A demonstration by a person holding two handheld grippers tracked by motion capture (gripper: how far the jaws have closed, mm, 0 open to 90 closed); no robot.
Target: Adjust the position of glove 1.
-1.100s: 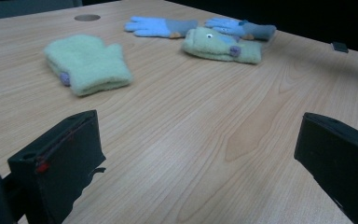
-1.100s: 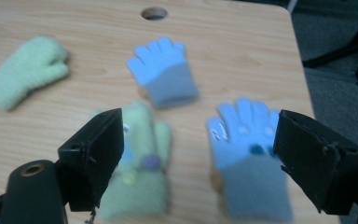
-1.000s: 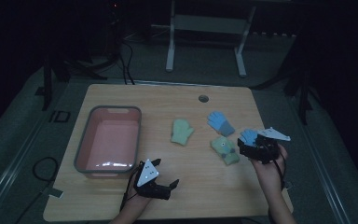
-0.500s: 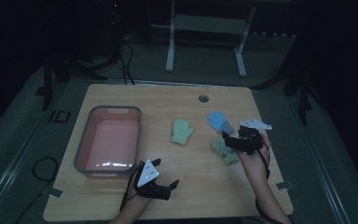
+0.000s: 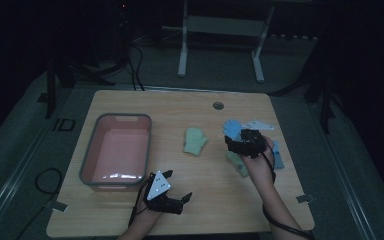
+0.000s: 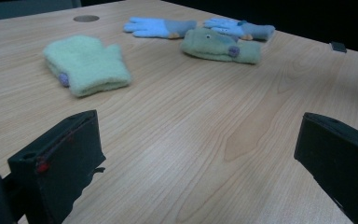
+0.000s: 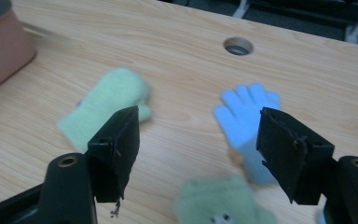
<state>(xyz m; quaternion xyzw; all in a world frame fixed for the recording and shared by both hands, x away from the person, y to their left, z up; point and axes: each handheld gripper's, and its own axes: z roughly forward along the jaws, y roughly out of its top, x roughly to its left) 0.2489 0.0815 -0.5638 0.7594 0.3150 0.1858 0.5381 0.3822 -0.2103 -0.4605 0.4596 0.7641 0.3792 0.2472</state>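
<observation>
Several gloves lie on the right half of the wooden table (image 5: 180,107). A light green mitten (image 5: 195,140) (image 7: 107,105) (image 6: 86,65) rests near the middle. A blue glove (image 5: 231,126) (image 7: 249,112) lies right of it, and a darker green mitten with eyes (image 7: 219,203) (image 6: 221,45) sits just beneath my right gripper (image 5: 236,142) (image 7: 198,140). A second blue glove (image 5: 278,156) (image 6: 240,28) lies at the far right. The right jaws are open and have just been closing, with nothing pinched between them. My left gripper (image 5: 182,200) (image 6: 200,154) rests open near the front edge.
A pink bin (image 5: 115,150) (image 7: 2,46) stands at the table's left, nothing inside it. A round cable hole (image 5: 218,105) (image 7: 237,45) sits near the far edge. A small dark tab (image 5: 302,198) lies at the front right. Bare wood spreads between the bin and the gloves.
My right gripper has moved left and a little farther away, from the table's right edge to above the green mitten beside the blue glove. The left gripper has kept still.
</observation>
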